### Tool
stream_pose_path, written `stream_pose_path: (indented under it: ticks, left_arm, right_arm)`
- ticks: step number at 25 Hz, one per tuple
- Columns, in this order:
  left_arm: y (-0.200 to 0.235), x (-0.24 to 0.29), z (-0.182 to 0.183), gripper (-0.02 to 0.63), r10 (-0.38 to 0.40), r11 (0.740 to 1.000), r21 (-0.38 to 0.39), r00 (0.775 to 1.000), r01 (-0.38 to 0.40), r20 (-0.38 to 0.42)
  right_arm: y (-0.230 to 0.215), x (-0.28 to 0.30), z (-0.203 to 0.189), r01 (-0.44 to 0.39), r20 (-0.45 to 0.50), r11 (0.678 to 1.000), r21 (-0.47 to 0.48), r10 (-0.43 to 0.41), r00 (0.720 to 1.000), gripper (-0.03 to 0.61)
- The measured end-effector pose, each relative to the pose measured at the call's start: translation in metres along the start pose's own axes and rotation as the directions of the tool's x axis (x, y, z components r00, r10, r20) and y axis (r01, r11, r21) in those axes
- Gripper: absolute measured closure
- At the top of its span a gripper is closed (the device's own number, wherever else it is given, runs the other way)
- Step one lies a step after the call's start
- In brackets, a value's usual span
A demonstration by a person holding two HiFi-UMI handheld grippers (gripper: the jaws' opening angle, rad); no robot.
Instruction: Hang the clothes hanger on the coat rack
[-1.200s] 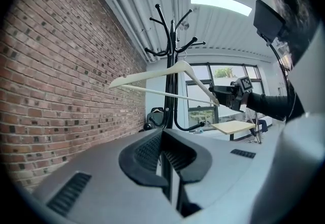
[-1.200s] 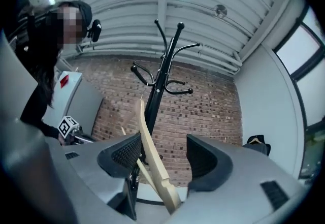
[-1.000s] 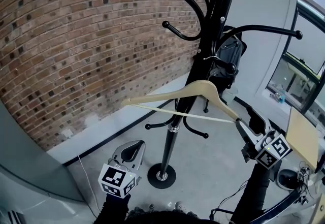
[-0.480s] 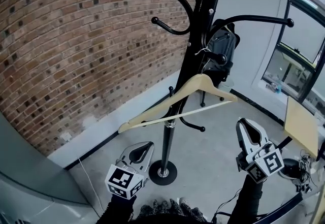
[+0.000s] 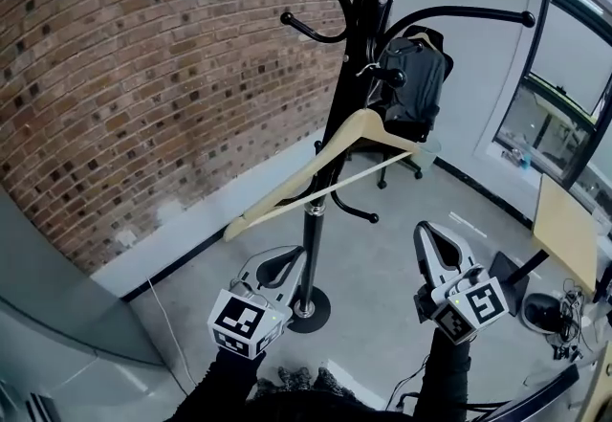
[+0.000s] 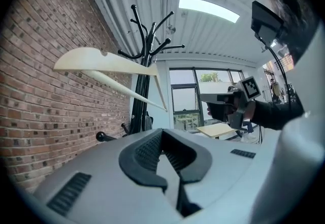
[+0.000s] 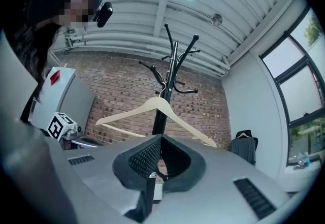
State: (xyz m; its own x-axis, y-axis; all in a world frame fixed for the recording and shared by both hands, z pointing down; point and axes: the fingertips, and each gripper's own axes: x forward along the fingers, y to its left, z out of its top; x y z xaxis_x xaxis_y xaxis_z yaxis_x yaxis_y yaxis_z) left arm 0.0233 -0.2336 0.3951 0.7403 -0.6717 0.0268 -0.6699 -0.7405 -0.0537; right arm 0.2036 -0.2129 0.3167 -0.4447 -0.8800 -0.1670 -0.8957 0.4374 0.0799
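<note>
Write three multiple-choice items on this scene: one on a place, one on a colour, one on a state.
1. Where is the hanger?
A. In a gripper
B. On the rack
C. On the floor

2. What colour is the rack?
A. White
B. Red
C. Black

3. How is the right gripper?
A. Shut, empty
B. Shut on the hanger
C. Wide open

Key:
1 B: it hangs from the rack by its hook.
2 C: all of it is black.
3 A: its jaws have just closed and meet with nothing between them.
</note>
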Motion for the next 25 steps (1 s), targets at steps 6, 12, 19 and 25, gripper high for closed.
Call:
stream_pose_path:
  ticks: [6, 12, 19, 25]
  left_arm:
    - [-0.028, -0.003, 0.005, 0.606, 0.027, 1.0, 0.004, 1.0, -0.027, 0.002]
    - [-0.06, -0.009, 0.004, 0.606, 0.036, 0.999, 0.009, 0.999, -0.036, -0.014]
    - [-0.083, -0.02, 0.003, 0.606, 0.056, 0.998, 0.013, 0.998, -0.056, -0.024]
    - [-0.109, -0.029, 0.0, 0.606, 0.056, 0.998, 0.014, 0.998, -0.055, -0.033]
  right_arm:
    - [0.012, -0.016, -0.003, -0.025, 0.012, 0.999, 0.042, 0.025, 1.0, 0.568]
    - [0.017, -0.039, -0.018, -0.023, -0.039, 0.997, 0.075, 0.026, 0.999, 0.568]
    - [0.036, -0.064, -0.028, -0.064, -0.038, 0.991, 0.121, 0.069, 0.997, 0.569]
    - [0.047, -0.08, -0.028, -0.104, -0.033, 0.987, 0.122, 0.109, 0.994, 0.569]
